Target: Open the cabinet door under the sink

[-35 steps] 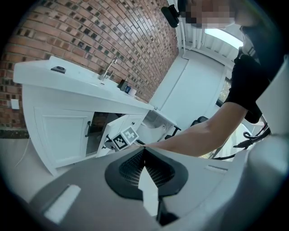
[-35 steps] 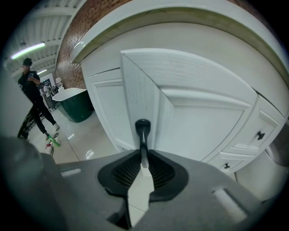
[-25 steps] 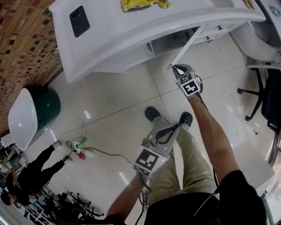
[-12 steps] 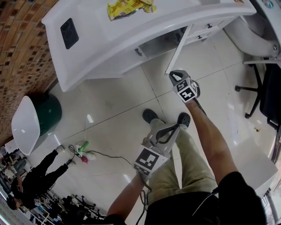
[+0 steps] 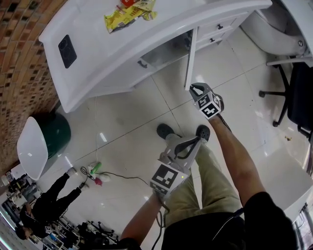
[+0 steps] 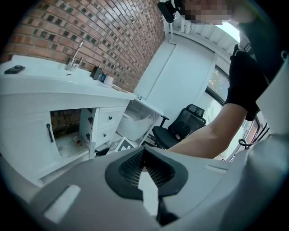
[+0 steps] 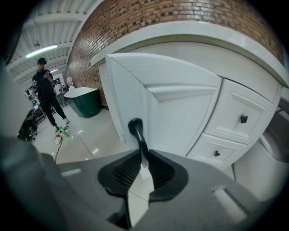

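The white vanity (image 5: 112, 58) has its under-sink cabinet door (image 5: 190, 56) swung out edge-on toward me. My right gripper (image 5: 193, 88) is at the door's lower outer edge. In the right gripper view its jaws (image 7: 142, 156) are shut on the door's black handle (image 7: 137, 131), with the door panel (image 7: 176, 103) right behind. My left gripper (image 5: 171, 146) hangs low by my legs, away from the cabinet. Its jaws (image 6: 143, 155) are shut with nothing between them. The open cabinet interior (image 6: 67, 131) shows in the left gripper view.
Two drawers (image 7: 244, 118) sit right of the door. A yellow packet (image 5: 127, 14) and a black device (image 5: 67, 50) lie on the counter. A green bin with a white lid (image 5: 44, 136) and a cable (image 5: 95, 171) are at left, an office chair (image 5: 293, 83) at right, a person (image 5: 49, 205) at lower left.
The right gripper has pulled the handle toward me and the door has swung from a slant to nearly straight out. The left gripper stays by my legs.
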Motion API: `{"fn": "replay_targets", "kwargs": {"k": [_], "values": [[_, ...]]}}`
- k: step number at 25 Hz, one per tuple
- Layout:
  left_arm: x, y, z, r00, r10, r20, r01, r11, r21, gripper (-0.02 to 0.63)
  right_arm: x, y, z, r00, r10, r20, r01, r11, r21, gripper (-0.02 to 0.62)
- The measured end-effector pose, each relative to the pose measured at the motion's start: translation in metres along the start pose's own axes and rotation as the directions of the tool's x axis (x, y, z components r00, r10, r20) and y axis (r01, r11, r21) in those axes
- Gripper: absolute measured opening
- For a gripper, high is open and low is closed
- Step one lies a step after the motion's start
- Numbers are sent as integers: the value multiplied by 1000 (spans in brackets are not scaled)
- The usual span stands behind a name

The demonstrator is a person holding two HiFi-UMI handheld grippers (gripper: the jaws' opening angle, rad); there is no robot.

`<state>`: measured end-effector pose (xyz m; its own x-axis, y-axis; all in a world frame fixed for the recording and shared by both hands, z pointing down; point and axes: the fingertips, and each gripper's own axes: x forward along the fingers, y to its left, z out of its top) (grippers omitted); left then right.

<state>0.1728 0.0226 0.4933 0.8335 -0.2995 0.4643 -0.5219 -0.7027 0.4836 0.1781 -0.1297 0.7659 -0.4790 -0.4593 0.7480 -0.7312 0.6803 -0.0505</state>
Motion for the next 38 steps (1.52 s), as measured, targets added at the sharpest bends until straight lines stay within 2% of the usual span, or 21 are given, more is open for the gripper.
{"fn": "replay_targets", "kwargs": {"k": [12,17,21,26,31,38], "values": [[30,-19,2,1000,-5,-15,5,1000,1,17,-45,-60,-53,998,-61,-15,61,998,25,29],[39,-30,5,1000,-10,-21,10,1000,15,17,-61,-91,-69,996,-86,-9,86,994,70,23],[41,-42,11,1000,-17,-24,17,1000,22,17,-67,-106,-75,998,-63,6,62,994,87,21],[35,-54,15,1000,-22,-23,22,1000,9,17,-76,-131,-86,1000,-12,-1,12,1000,28,21],[23,-55,5,1000,-13,-21,12,998,-66,17,-78,-135,-85,998,64,-24,-64,998,8,28],[16,-62,-5,1000,-8,-22,6,997,-82,17,-78,-135,-83,1000,-10,-15,11,998,66,28]]}}
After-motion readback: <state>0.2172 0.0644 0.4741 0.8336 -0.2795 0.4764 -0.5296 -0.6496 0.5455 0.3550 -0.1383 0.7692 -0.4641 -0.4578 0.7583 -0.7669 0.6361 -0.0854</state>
